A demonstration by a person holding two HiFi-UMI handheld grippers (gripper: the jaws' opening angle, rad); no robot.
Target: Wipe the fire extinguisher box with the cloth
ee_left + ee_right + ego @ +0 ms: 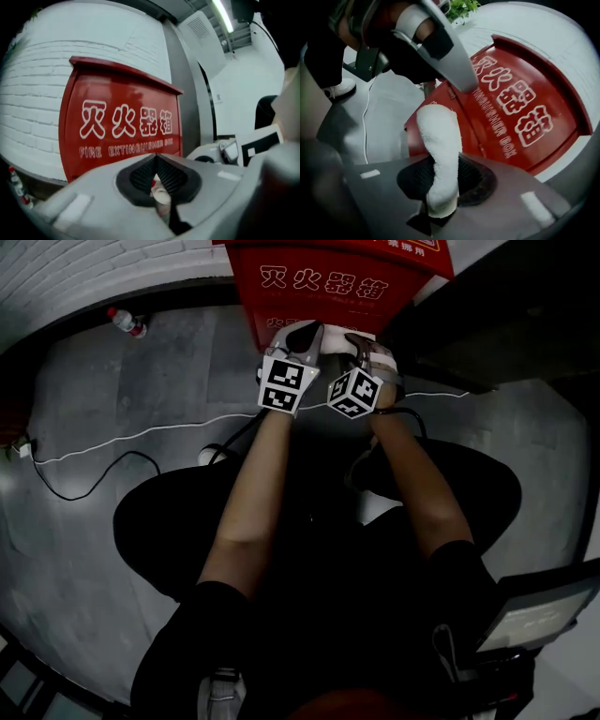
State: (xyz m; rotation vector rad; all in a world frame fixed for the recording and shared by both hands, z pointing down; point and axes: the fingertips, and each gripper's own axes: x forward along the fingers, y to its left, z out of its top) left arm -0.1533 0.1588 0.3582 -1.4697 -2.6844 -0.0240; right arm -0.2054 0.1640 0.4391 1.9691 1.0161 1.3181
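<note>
Pressure matters here: I'd lay the cloth [439, 140] flat on the red front of the fire extinguisher box [525, 103], just ahead of the jaws, and sweep evenly across it. The right tool [440, 180] is clamped narrow on the white cloth, which sticks out forward. The left tool [157, 178], alongside, has its jaws pinched together and gripping nothing I can name.

Red, white-lettered fire extinguisher box [122, 108], upright; white cloth [440, 154] bunched near it.

Two grippers [305, 334] [361, 345], one fire extinguisher box [122, 93], one cloth [438, 140], one bottle [127, 322].
</note>
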